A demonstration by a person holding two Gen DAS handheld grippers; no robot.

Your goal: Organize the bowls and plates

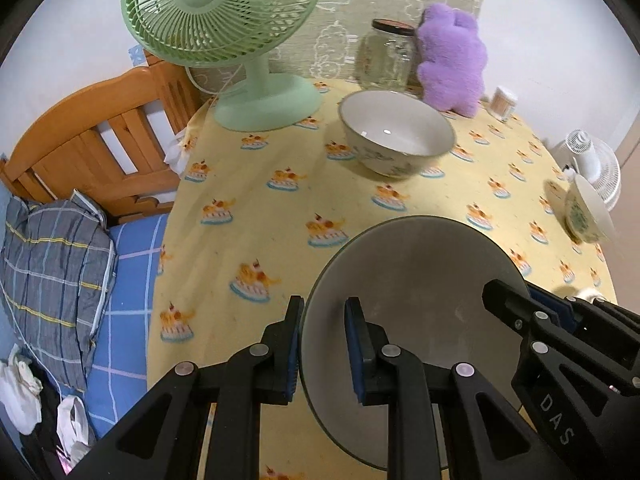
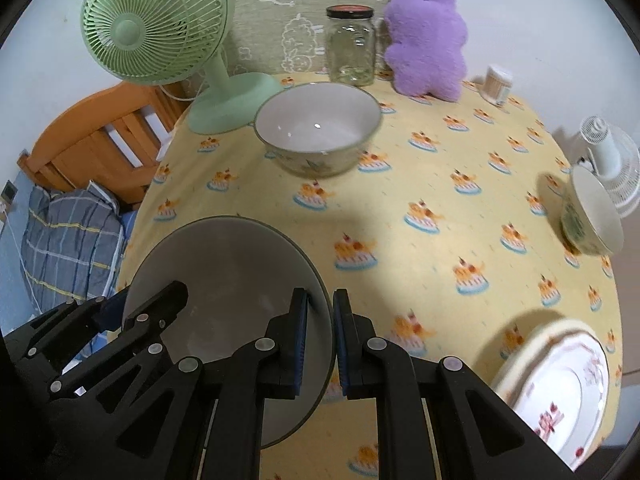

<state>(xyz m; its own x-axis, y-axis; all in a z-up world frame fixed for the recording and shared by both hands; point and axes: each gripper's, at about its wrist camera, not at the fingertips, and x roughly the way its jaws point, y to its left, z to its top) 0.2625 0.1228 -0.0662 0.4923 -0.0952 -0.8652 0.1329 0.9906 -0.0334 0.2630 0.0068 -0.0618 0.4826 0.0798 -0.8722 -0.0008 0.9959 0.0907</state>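
A big grey bowl (image 1: pixel 420 272) (image 2: pixel 224 264) hangs tilted above the yellow tablecloth, held by both grippers. My left gripper (image 1: pixel 325 344) is shut on its left rim, one finger inside and one outside. My right gripper (image 2: pixel 320 340) is shut on the opposite rim, and its fingers (image 1: pixel 516 304) show at the bowl's right in the left wrist view. In the right wrist view the left gripper's fingers (image 2: pixel 156 304) show at the bowl's left. A white bowl (image 1: pixel 396 132) (image 2: pixel 316 128) with a patterned outside stands farther back. A smaller patterned bowl (image 1: pixel 588 212) (image 2: pixel 592 216) sits at the right edge. A flowered plate (image 2: pixel 560 392) lies near right.
At the back of the round table (image 2: pixel 440 184) stand a green fan (image 1: pixel 224 12) (image 2: pixel 156 24), a glass jar (image 2: pixel 351 46), a purple plush toy (image 2: pixel 426 40) and a small container (image 2: pixel 498 84). A white fan (image 2: pixel 612 168) is off the right edge. A bed with a wooden headboard (image 1: pixel 92 148) lies left.
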